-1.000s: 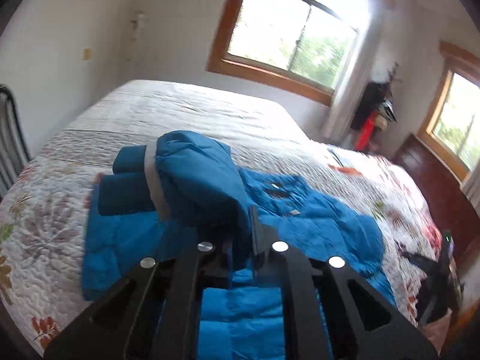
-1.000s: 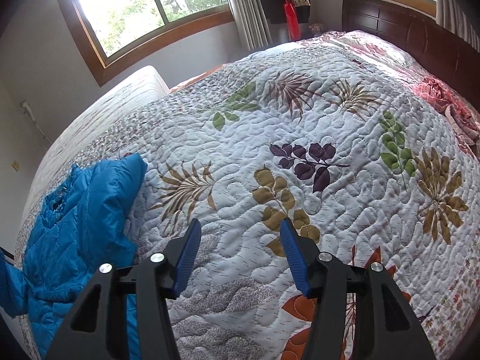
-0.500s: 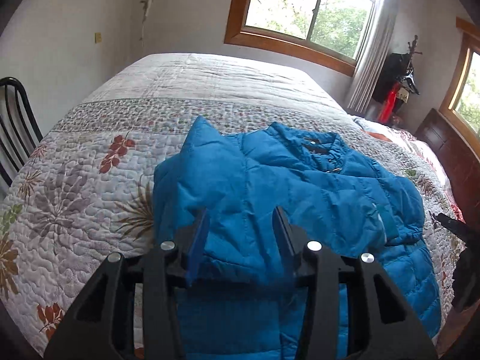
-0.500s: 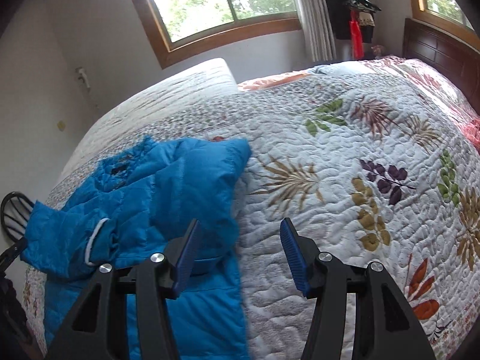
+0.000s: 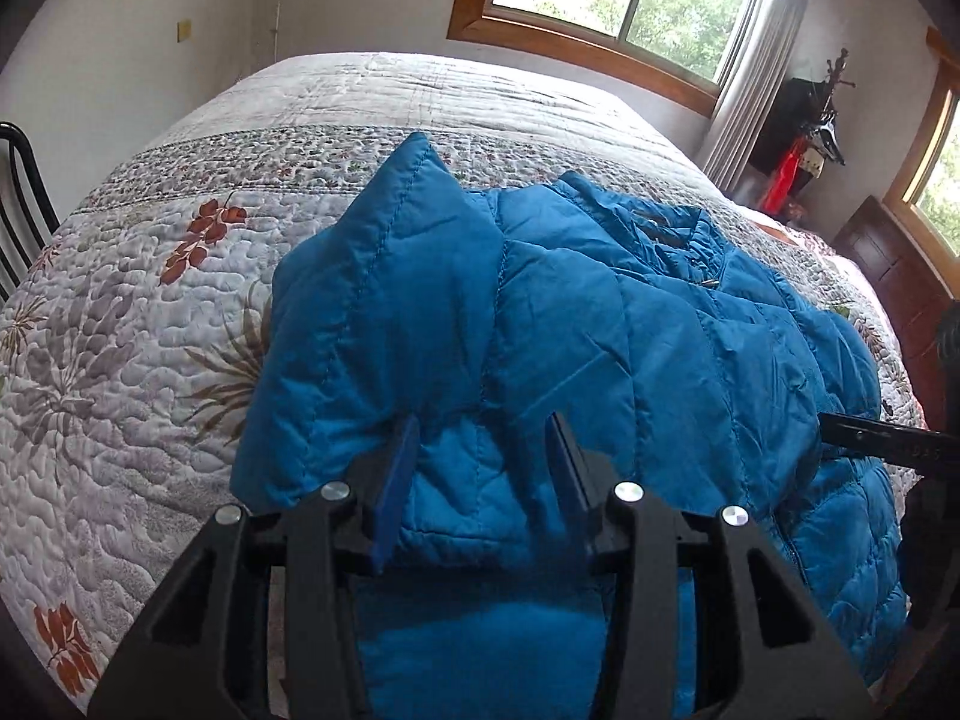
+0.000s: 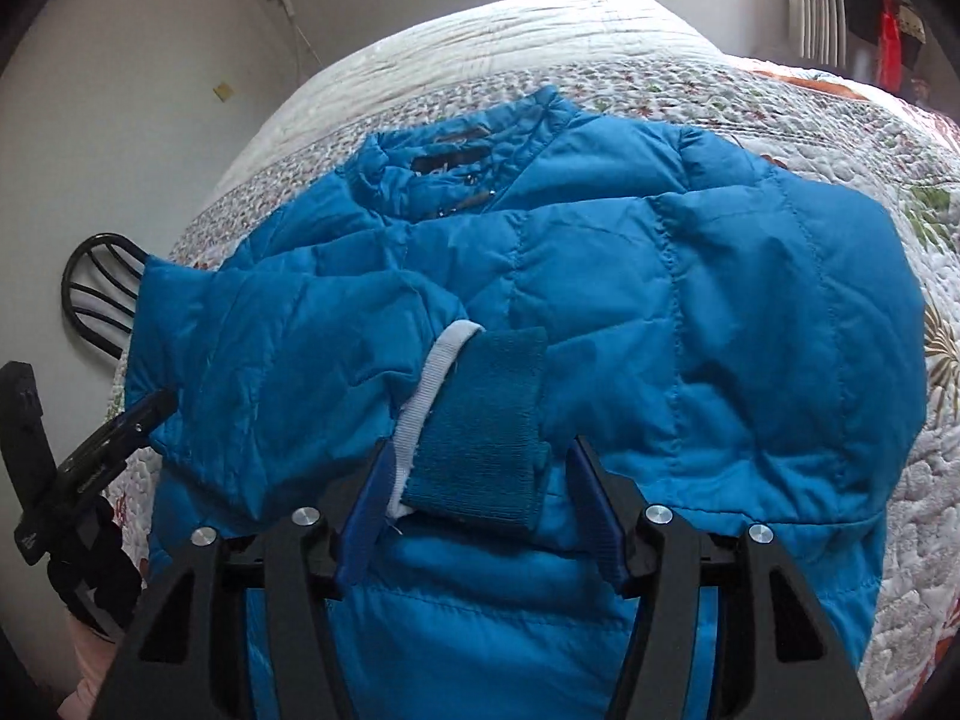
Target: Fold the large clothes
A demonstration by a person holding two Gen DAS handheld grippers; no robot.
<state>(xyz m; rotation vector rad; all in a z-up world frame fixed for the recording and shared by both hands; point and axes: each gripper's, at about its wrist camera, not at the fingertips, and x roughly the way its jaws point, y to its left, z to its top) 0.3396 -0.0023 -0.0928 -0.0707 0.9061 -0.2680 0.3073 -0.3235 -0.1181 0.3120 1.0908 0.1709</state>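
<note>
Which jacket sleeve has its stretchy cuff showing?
The sleeve folded across the jacket front, seen in the right wrist view. Its knitted cuff with a white edge lies by the right hand-held gripper. The other sleeve's cuff isn't visible.

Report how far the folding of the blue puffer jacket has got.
Done: both sleeves of the blue quilted puffer jacket lie folded across its chest on the floral quilted bedspread; the ribbed knit cuff rests in the middle. In hand: nothing is gripped. The left tongs stand open over the folded sleeve, and the right tongs are opening around the cuff. Left: folding the body, which remains at full length.
</note>
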